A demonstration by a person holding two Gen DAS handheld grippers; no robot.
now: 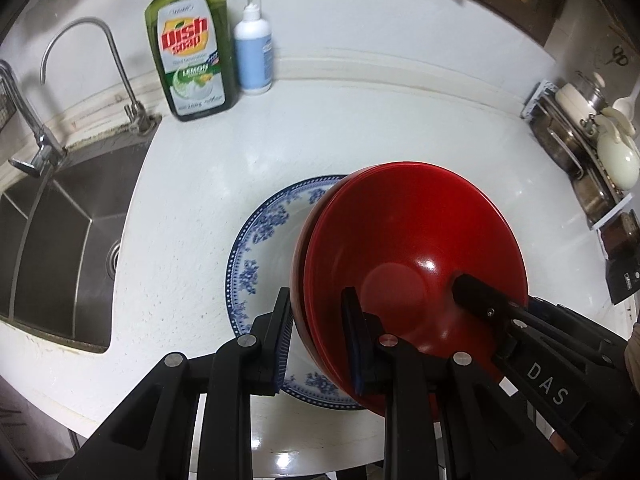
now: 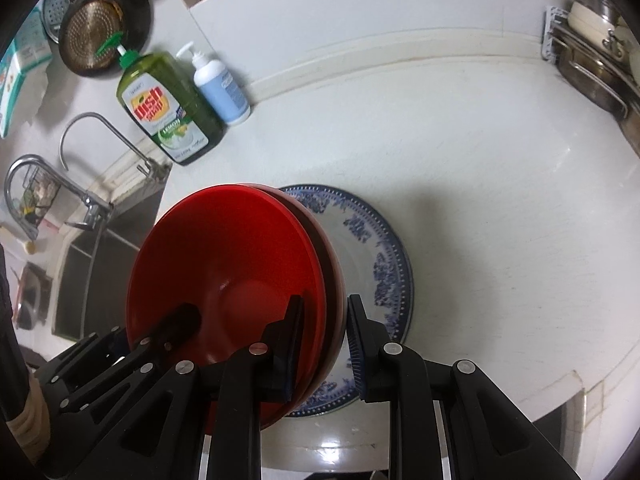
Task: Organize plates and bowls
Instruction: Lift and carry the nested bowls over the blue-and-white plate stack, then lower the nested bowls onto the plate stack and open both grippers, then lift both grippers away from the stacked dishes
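Two nested red bowls (image 1: 412,240) sit over a blue-and-white patterned plate (image 1: 260,240) on the white counter. My left gripper (image 1: 316,320) straddles the stack's near-left rim, one finger inside the upper bowl and one outside, shut on it. In the right wrist view the red bowls (image 2: 224,248) cover the left half of the plate (image 2: 380,248). My right gripper (image 2: 324,320) clamps the opposite rim the same way. Each view shows the other gripper's finger reaching into the bowl. The plate's middle is hidden under the bowls.
A steel sink (image 1: 60,248) with two faucets lies to the left. A green dish soap bottle (image 1: 192,52) and a white pump bottle (image 1: 253,52) stand at the back wall. A rack of pots and lids (image 1: 592,140) fills the right side. A dark pan (image 2: 100,28) hangs above the sink.
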